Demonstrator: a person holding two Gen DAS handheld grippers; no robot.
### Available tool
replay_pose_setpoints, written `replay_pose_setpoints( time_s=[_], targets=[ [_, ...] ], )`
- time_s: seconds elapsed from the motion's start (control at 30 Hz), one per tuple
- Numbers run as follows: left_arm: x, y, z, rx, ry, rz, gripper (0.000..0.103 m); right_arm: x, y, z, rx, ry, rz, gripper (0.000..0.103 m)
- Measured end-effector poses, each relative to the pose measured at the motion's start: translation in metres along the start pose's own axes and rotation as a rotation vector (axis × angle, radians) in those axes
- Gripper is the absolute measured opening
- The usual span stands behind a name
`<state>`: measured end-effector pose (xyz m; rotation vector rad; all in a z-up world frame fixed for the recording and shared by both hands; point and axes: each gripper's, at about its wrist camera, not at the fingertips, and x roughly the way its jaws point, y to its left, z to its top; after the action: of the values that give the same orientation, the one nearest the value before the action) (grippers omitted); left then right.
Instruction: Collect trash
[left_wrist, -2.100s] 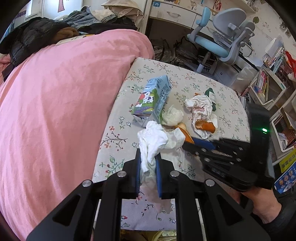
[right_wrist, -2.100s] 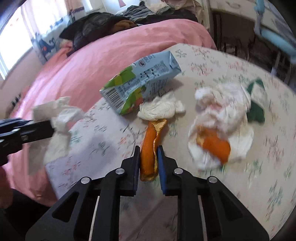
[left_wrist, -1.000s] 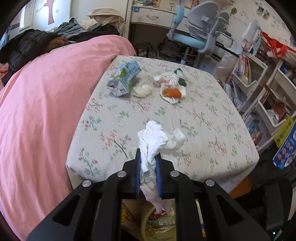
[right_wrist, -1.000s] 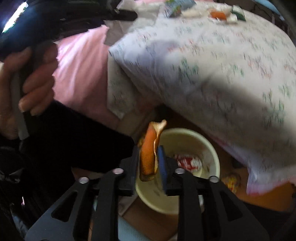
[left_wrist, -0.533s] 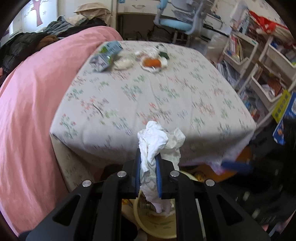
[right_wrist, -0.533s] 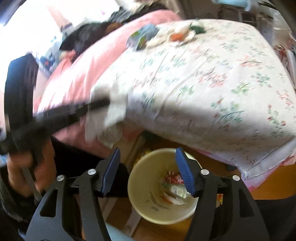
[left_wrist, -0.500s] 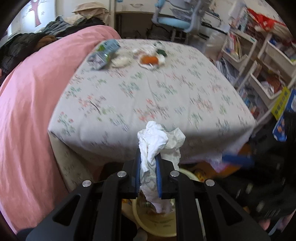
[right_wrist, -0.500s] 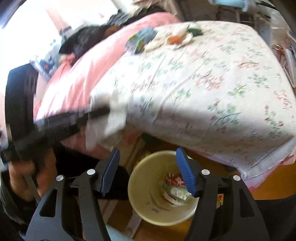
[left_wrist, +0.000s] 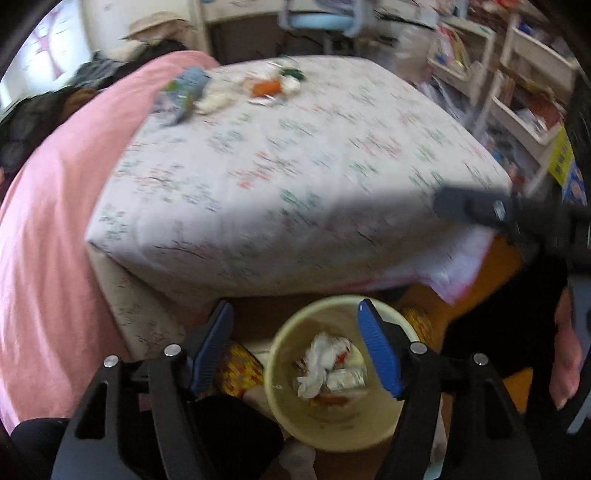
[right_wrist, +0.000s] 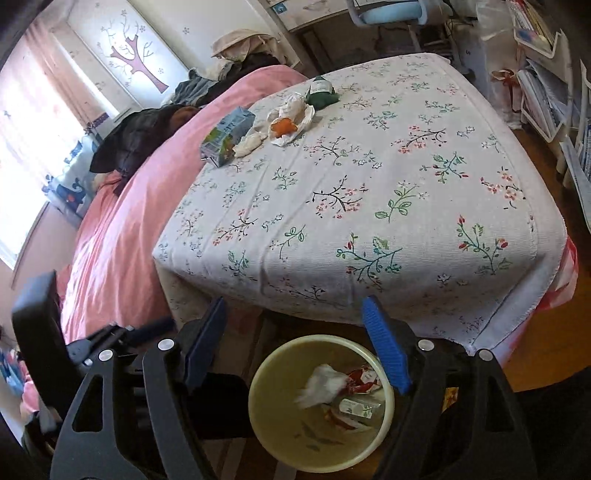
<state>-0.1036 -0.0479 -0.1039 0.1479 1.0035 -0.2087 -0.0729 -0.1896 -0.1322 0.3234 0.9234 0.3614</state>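
My left gripper (left_wrist: 297, 332) hangs over a pale yellow bin (left_wrist: 271, 373) on the floor at the table's near edge. Its jaws are opening with nothing between them. A white crumpled tissue (left_wrist: 321, 354) lies in the bin on other wrappers. My right gripper (right_wrist: 293, 325) is over the same bin (right_wrist: 258, 406), jaws opening and empty, with the tissue (right_wrist: 317, 382) blurred below. At the table's far end lie a milk carton (right_wrist: 227, 136), a small tissue wad (right_wrist: 251, 142), orange peel (right_wrist: 282, 125) on white paper and a green packet (right_wrist: 321, 92).
The floral tablecloth (right_wrist: 369, 184) hangs over the table's near edge above the bin. A pink bedcover (right_wrist: 122, 229) with dark clothes borders the left side. Shelves with books (left_wrist: 528, 96) stand at the right, a blue desk chair (right_wrist: 384, 14) behind.
The left gripper has opened and let go of the white tissue, which now lies in the bin. The right gripper dropped the orange peel and opened wider. Both moved over the bin.
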Motion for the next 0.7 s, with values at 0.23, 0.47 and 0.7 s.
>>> replay_pose_setpoints(
  time_s=[0.23, 0.47, 0.7],
  targets=[
    [-0.012, 0.031, 0.006, -0.185, -0.088, 0.047, 0.080, 0.015, 0.007, -0.004, -0.036, 0.027, -0.035, 0.075],
    [-0.013, 0.034, 0.005, -0.217, -0.099, 0.053, 0.083, 0.024, 0.013, -0.008, -0.073, 0.048, -0.053, 0.075],
    [-0.011, 0.032, 0.007, -0.200, -0.094, 0.062, 0.084, 0.027, 0.015, -0.009, -0.087, 0.057, -0.055, 0.075]
  ],
)
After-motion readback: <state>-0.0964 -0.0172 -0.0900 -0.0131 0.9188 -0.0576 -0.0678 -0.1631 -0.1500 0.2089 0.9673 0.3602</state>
